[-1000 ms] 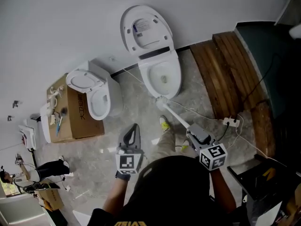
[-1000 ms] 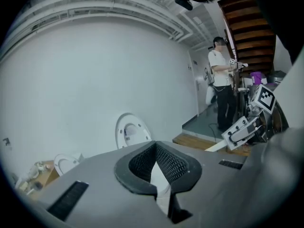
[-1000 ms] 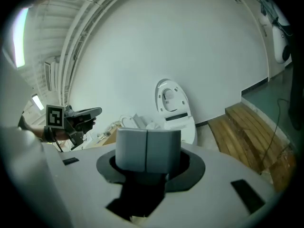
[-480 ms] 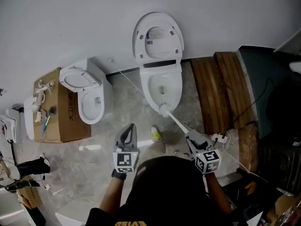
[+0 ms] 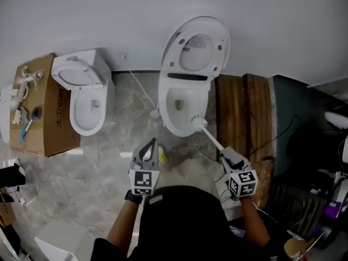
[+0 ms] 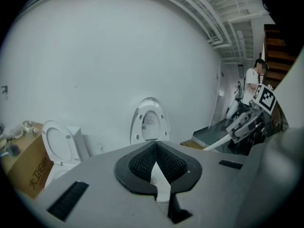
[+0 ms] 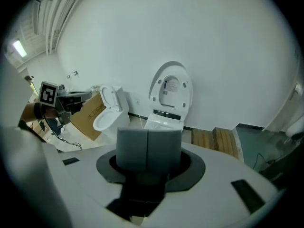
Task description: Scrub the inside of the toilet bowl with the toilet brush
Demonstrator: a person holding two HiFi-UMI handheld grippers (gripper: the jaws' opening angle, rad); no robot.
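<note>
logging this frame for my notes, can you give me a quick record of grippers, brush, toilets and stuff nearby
left gripper: shut, empty, held in front of the toilet
right gripper: shut on the brush handle
brush: head at the front rim of the bowl
toilet: lid up, against the wall
second toilet: further left, lid up
cardboard box: left of the second toilet
wooden boards: on the floor, right of the toilet

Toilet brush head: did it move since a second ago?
Yes, a little. The toilet brush head was just off the front tip of the toilet bowl. Now it is over the bowl's front rim, slightly farther in.
</note>
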